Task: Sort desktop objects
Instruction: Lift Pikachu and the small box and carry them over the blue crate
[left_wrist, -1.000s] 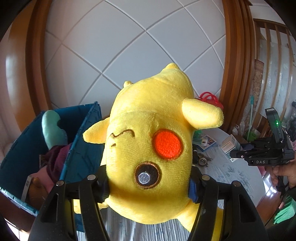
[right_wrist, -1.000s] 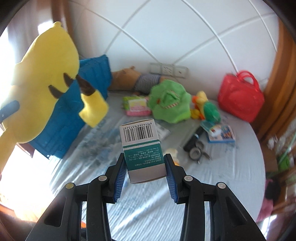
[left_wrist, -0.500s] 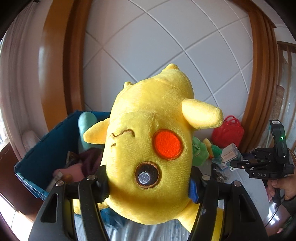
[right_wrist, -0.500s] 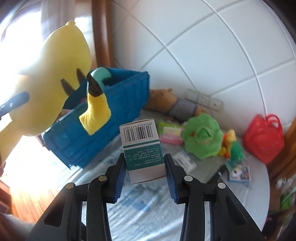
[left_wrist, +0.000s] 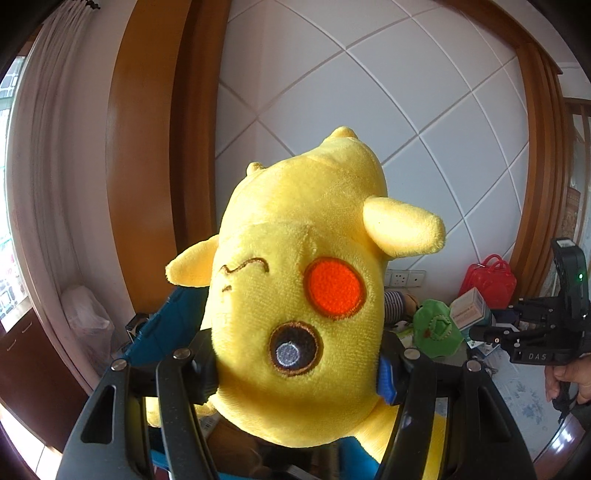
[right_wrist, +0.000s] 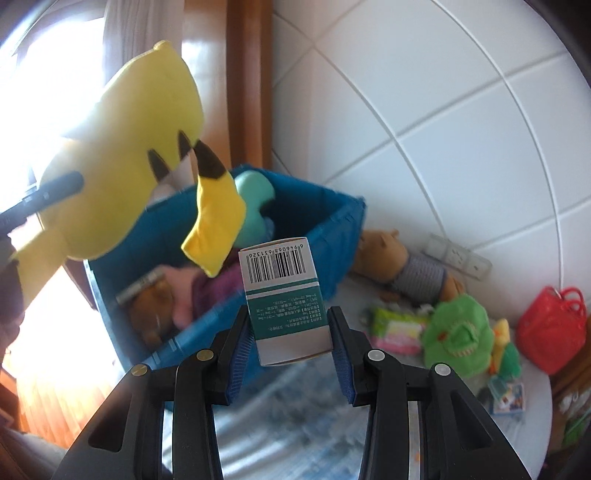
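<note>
Right wrist view: my right claw (right_wrist: 291, 345) clamps a green-white box (right_wrist: 286, 301) | left claw (left_wrist: 297, 373) pinches the yellow plush (left_wrist: 299, 295) above the blue bin (right_wrist: 295, 236) | bin part-filled; green plush (right_wrist: 458, 336), red bag (right_wrist: 550, 328), bear (right_wrist: 402, 267) remain on counter (right_wrist: 295, 424).

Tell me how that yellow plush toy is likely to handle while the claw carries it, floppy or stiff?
Probably soft and floppy: the yellow plush toy bulges around the left claw pads, and its ear hangs limp in the right wrist view. Likely light for its size. The fuzzy fabric should resist slipping.
</note>
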